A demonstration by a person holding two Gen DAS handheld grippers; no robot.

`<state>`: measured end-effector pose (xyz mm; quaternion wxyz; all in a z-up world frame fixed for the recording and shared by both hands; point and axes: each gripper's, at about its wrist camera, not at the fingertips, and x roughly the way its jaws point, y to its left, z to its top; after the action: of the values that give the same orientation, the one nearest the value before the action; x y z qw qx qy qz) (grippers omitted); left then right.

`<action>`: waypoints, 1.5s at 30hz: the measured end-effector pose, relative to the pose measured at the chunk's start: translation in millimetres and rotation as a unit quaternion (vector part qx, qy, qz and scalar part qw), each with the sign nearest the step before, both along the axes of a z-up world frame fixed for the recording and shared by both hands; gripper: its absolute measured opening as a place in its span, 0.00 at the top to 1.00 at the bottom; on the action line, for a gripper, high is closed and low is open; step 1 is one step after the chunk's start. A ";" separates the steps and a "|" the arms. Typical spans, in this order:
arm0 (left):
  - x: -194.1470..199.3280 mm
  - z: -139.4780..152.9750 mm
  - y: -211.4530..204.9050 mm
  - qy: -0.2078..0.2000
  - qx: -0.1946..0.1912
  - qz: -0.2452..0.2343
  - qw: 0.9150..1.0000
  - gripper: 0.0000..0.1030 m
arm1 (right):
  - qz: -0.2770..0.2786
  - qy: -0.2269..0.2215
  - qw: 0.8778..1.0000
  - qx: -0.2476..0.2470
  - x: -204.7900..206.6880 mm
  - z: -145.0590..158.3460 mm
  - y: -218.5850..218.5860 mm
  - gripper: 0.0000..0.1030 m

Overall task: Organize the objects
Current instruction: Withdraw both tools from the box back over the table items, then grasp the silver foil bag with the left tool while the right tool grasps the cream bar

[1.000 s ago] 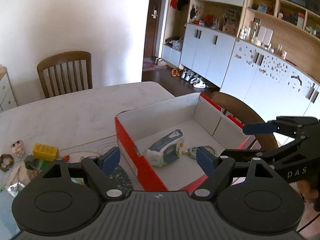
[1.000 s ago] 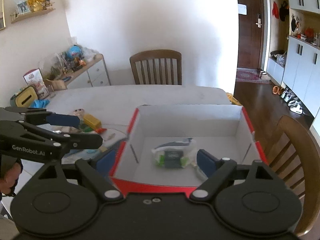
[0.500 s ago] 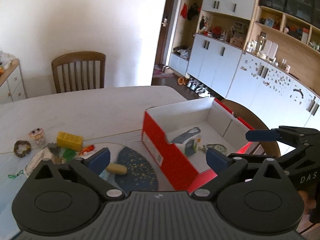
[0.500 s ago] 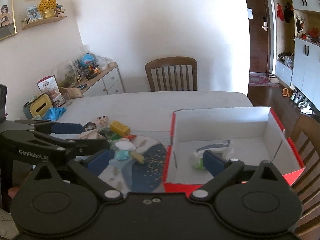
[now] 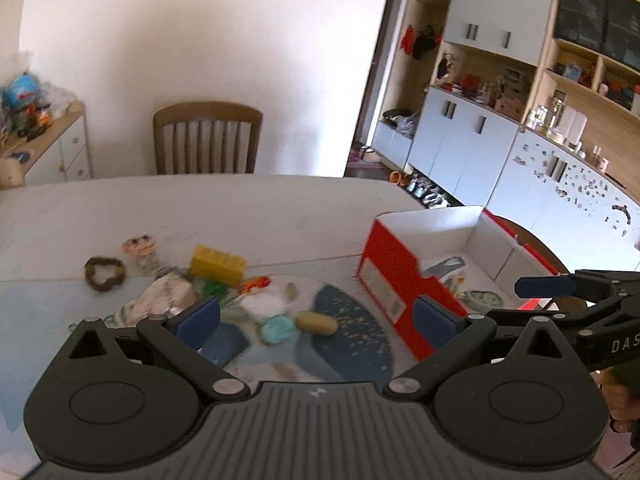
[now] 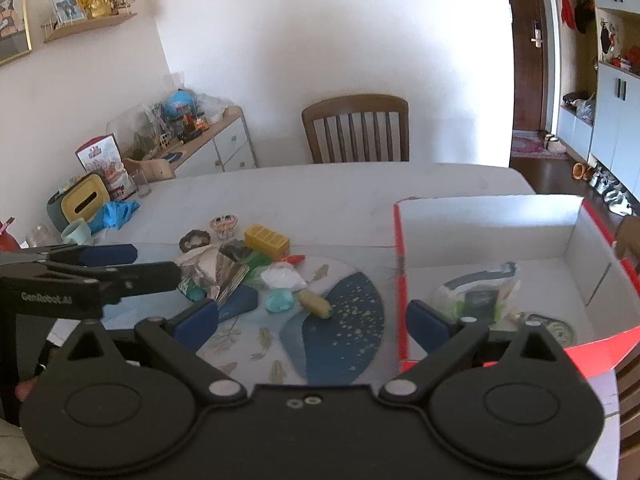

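Left wrist view: left tool (image 5: 316,318) spread wide, nothing between pads, jaws just been opening. Brown hair tie (image 5: 105,273) at 10 o'clock on surface (image 5: 240,208), yellow brick (image 5: 217,266) at 11, teal lump (image 5: 277,329) and yellow capsule (image 5: 316,322) dead ahead at 12. Red box (image 5: 396,280) at 2, pouch (image 5: 444,267) inside. Right tool (image 6: 312,320) released, empty, pads just widening; box (image 6: 480,216) at 2.

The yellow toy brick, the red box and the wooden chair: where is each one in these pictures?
yellow toy brick (image 6: 267,239), right wrist view, on its top face.
red box (image 6: 484,216), right wrist view, on its white inner back wall.
wooden chair (image 5: 207,142), left wrist view, on its slatted backrest.
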<state>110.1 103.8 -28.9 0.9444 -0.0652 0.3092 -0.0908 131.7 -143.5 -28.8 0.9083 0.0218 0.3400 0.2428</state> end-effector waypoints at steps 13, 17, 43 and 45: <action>1.1 -28.0 70.4 0.010 0.020 0.056 0.998 0.00 | 0.021 0.027 0.998 -0.046 33.2 -28.9 53.5 0.04; 14.5 -38.0 80.7 0.017 0.030 0.060 0.998 0.00 | 0.029 0.026 0.997 -0.063 46.2 -37.5 65.5 0.06; 120.9 -97.7 81.4 0.051 0.116 0.032 0.991 0.01 | 0.066 0.080 0.982 -0.160 125.7 -113.4 101.0 0.37; 125.0 -103.9 79.3 0.059 0.129 0.035 0.989 0.01 | 0.063 0.087 0.981 -0.160 130.1 -117.8 99.5 0.42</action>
<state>235.2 183.1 -132.7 0.9278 0.0406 0.3705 -0.0128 261.8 -44.0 -146.6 0.8498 -0.1238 0.4532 0.2392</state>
